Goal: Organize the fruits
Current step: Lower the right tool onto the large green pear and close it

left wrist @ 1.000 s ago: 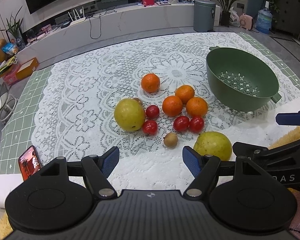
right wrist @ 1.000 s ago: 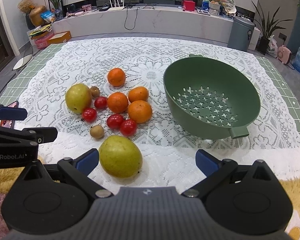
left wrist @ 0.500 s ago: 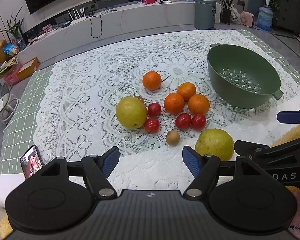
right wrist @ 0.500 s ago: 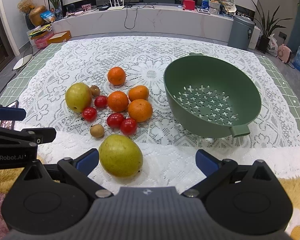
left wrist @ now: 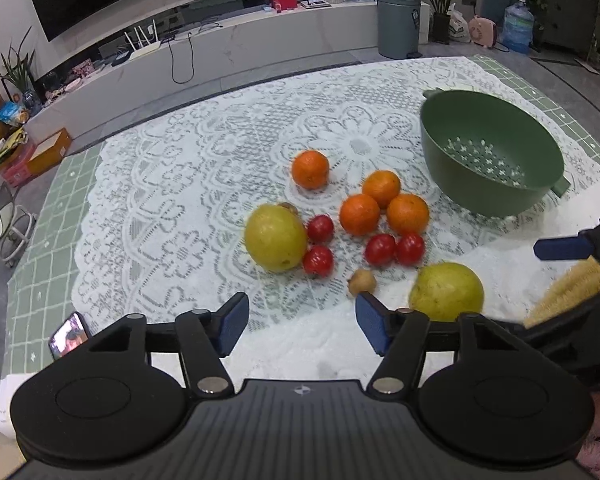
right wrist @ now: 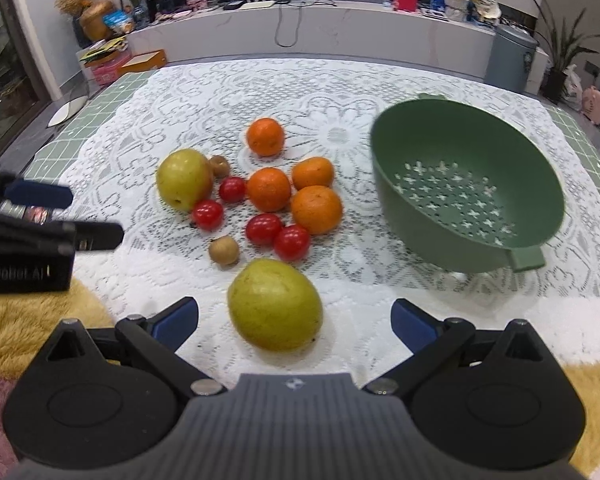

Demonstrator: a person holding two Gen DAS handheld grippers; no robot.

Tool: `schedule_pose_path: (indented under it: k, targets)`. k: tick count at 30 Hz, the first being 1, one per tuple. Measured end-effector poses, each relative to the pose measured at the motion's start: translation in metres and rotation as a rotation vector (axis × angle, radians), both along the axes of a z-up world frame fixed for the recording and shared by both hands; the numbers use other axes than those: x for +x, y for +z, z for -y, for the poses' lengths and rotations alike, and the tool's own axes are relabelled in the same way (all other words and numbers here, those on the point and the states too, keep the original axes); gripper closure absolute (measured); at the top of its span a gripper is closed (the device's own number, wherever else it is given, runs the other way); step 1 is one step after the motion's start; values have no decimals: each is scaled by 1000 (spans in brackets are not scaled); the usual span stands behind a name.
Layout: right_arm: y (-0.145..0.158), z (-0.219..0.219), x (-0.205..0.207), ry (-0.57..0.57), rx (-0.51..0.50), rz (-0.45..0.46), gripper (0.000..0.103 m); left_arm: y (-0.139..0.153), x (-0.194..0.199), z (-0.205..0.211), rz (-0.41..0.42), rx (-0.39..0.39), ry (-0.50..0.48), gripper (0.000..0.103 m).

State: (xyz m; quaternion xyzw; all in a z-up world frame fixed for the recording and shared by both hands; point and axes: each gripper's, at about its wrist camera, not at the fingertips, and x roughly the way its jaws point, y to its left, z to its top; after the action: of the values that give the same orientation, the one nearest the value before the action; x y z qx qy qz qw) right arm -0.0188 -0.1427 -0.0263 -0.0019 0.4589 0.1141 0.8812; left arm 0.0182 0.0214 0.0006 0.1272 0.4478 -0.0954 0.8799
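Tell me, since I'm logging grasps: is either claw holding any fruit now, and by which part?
Nothing is held. The left claw and right claw are both open; the nearest yellow-green fruit lies on the lace tablecloth ahead of the right claw, ungripped.

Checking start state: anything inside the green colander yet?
No fruit inside the green colander; only its perforated bottom shows. The near inner wall is hidden by its own rim in both views.

A worktop [right wrist: 112,112] under a white lace cloth [right wrist: 220,92] carries four oranges [right wrist: 269,189], four tomatoes [right wrist: 264,229], two kiwis [right wrist: 224,251], two yellow-green pears [right wrist: 275,305], a green colander [right wrist: 466,184] and a phone [left wrist: 69,334].
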Motion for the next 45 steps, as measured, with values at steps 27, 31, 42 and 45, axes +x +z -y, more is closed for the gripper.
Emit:
schedule_pose_path:
  k: [27,31,42,45]
  targets:
    - [-28,-23,26,71,7,-88,28,-13,35,-13,-25,48,-88,35]
    - [-33,-29,29,85,-37,-79,28,-15,39,-20,-46,16,-73,33]
    - [-50,-32,41,103,-73,-116,36,-28,59,-23,-81,-22,-24,29]
    - [-53,-31,44,105,-61,-130,36,-32,67,-25,-88,-62,6,28]
